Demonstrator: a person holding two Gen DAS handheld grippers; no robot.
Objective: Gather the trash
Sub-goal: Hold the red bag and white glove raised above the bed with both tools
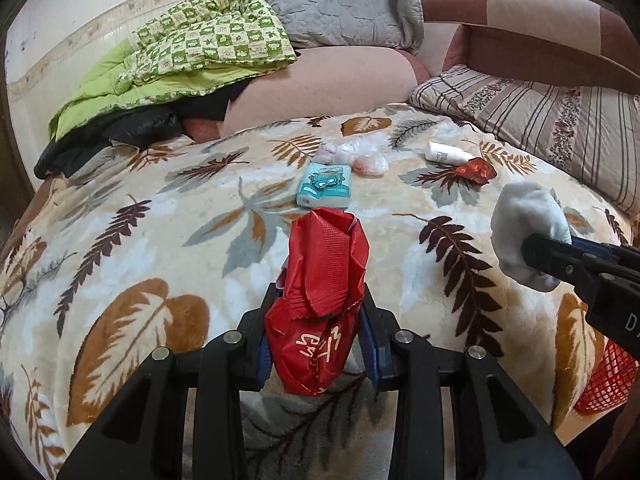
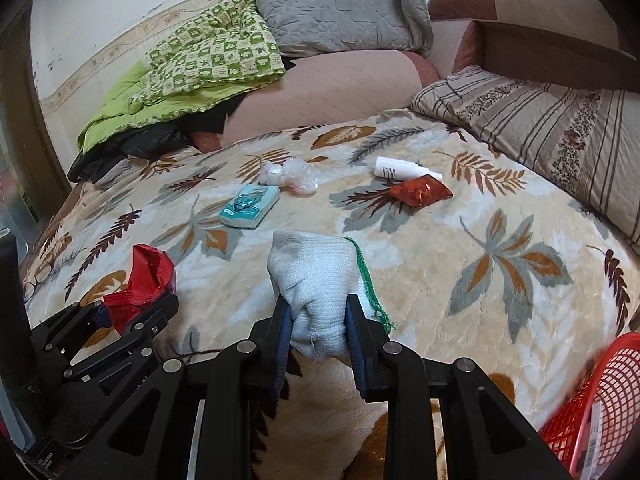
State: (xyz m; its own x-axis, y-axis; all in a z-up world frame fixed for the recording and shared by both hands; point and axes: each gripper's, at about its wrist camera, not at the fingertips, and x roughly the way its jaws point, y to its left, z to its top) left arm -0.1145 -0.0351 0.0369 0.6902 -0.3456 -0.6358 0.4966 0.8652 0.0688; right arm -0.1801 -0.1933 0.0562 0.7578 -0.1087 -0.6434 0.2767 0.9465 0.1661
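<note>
Bed covered by a leaf-print blanket [image 2: 420, 240]; striped pillow [image 2: 540, 128] at the right, green checked quilt [image 1: 208, 48] and grey quilted pillow [image 2: 336, 12] at the far side. Red mesh basket [image 2: 600, 400] at the near right edge of the bed.

Left gripper [image 1: 316, 320] — jaws closed on a crumpled red wrapper [image 1: 320, 292], held above the blanket. Right gripper [image 2: 318, 328] — jaws clamped on a bunched white cloth [image 2: 316, 280] with a green knitted edge, also clear of the blanket.

Lying on the blanket mid-bed: teal tissue pack [image 2: 250, 206], clear crumpled plastic bag [image 2: 292, 174] just beyond it, white bottle [image 2: 400, 168] on its side, touching a small orange-red foil packet [image 2: 420, 192].
</note>
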